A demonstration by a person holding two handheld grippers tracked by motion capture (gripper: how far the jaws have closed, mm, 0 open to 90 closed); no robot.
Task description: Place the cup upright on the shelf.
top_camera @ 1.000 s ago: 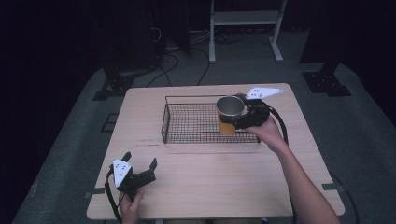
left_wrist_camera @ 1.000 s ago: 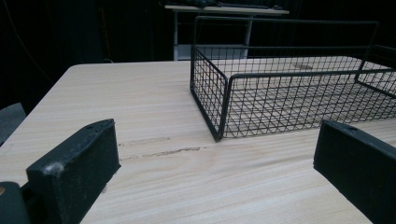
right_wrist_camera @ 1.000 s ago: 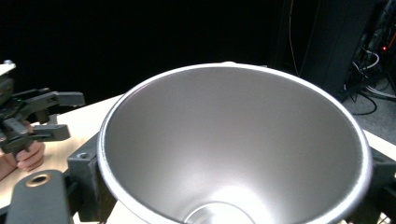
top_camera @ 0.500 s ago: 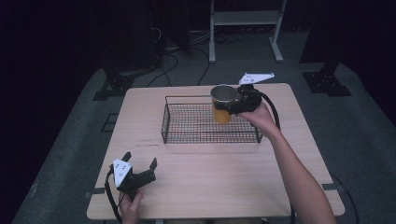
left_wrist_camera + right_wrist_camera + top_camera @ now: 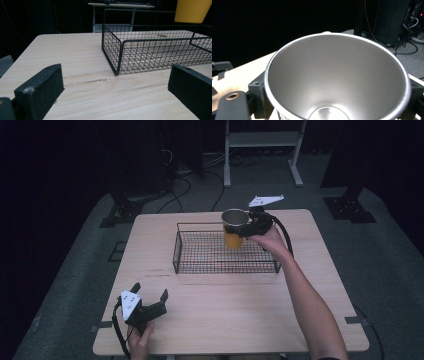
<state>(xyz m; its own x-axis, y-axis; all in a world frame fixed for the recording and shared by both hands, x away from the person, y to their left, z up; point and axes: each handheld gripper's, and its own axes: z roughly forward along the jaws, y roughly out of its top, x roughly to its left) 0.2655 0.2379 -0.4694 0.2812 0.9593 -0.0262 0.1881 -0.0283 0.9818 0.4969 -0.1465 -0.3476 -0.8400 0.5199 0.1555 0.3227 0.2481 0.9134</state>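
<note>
The wire basket [image 5: 225, 252] sits on the table [image 5: 310, 310], toward the far side. The cup [image 5: 234, 229] is up in the air over the basket's far right part, held by the right gripper [image 5: 245, 229]. The left gripper [image 5: 147, 300] is at the near left corner, well apart from the basket.

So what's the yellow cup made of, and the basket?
The cup looks like metal: its inside is shiny brushed silver, with a smooth yellow coat outside. The basket looks like thin black-coated wire, woven into a see-through grid.
</note>
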